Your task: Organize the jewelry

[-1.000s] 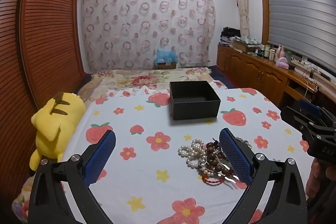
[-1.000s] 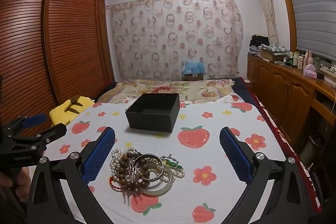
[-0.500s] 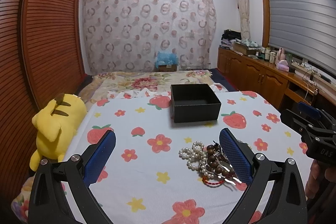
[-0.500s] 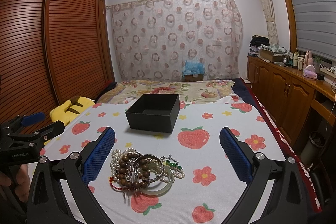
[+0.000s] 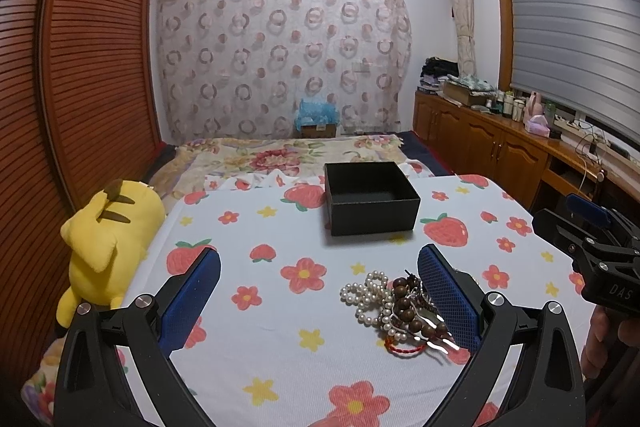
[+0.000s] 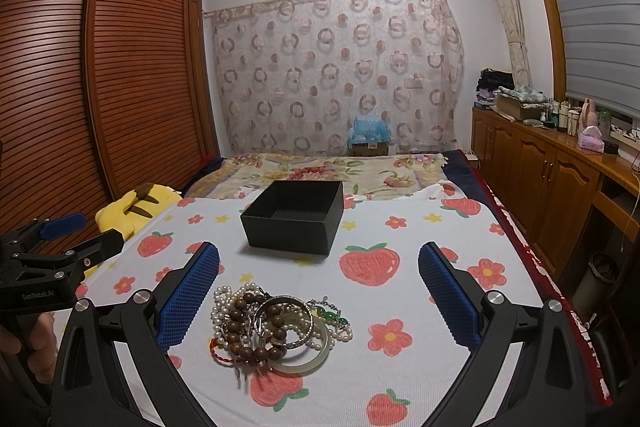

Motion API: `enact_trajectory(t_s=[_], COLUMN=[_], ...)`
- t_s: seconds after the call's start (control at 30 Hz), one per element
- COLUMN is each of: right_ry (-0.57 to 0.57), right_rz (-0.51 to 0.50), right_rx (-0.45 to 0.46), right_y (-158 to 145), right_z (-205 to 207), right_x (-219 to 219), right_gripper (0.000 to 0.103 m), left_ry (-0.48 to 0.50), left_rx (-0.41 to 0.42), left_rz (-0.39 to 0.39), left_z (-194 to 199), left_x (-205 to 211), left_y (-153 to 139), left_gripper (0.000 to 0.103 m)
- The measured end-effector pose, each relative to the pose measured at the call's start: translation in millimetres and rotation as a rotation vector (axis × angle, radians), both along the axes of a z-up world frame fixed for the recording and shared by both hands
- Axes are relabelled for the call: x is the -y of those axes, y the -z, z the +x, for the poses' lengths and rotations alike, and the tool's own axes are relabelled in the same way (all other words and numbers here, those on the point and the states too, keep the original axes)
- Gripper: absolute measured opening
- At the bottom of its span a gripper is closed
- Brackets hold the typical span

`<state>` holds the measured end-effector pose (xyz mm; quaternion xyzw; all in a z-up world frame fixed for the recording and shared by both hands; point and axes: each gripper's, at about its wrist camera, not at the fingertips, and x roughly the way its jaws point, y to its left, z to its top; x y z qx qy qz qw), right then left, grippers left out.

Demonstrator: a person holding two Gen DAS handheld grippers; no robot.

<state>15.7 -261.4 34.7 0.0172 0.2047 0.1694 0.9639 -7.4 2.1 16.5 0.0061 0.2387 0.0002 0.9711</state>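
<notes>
A heap of jewelry (image 6: 276, 331) lies on the strawberry-print bed cover: pearl strands, brown wooden beads, a silver bangle, a pale jade bangle, a red cord. It also shows in the left wrist view (image 5: 396, 311), partly hidden by the right finger. An open, empty black box (image 6: 294, 221) stands behind it, also in the left wrist view (image 5: 370, 197). My left gripper (image 5: 318, 301) is open and empty, left of the heap. My right gripper (image 6: 318, 301) is open and empty, with the heap between its fingers near the left pad.
A yellow plush toy (image 5: 106, 247) lies at the bed's left edge by the wooden wardrobe (image 5: 80, 87). Wooden cabinets (image 6: 552, 187) with bottles run along the right wall. A floral blanket (image 6: 320, 171) covers the far half of the bed.
The left gripper's view has tilted up slightly, so the bed and box sit a little lower in frame. The right gripper and the jewelry have not moved.
</notes>
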Motion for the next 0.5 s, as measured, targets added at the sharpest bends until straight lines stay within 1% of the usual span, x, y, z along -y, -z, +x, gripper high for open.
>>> enact_trajectory(t_s=[0.07, 0.13, 0.43, 0.47, 0.5], right_ry=[0.001, 0.0, 0.0, 0.0, 0.0], right_rz=[0.001, 0.0, 0.001, -0.001, -0.002], right_rx=[0.0, 0.0, 0.001, 0.001, 0.001], right_y=[0, 0, 0, 0, 0], right_z=[0, 0, -1, -1, -1], right_x=[0, 0, 0, -1, -1], right_gripper=[0.101, 0.101, 0.101, 0.101, 0.101], left_ry=[0.001, -0.001, 0.0, -0.001, -0.001], left_rx=[-0.001, 0.002, -0.001, 0.003, 0.003], left_rz=[0.001, 0.0, 0.0, 0.0, 0.0], left_z=[0, 0, -1, 0, 0], left_x=[0, 0, -1, 0, 0], left_y=[-3, 2, -11, 2, 2], left_gripper=[0.096, 0.096, 0.096, 0.096, 0.096])
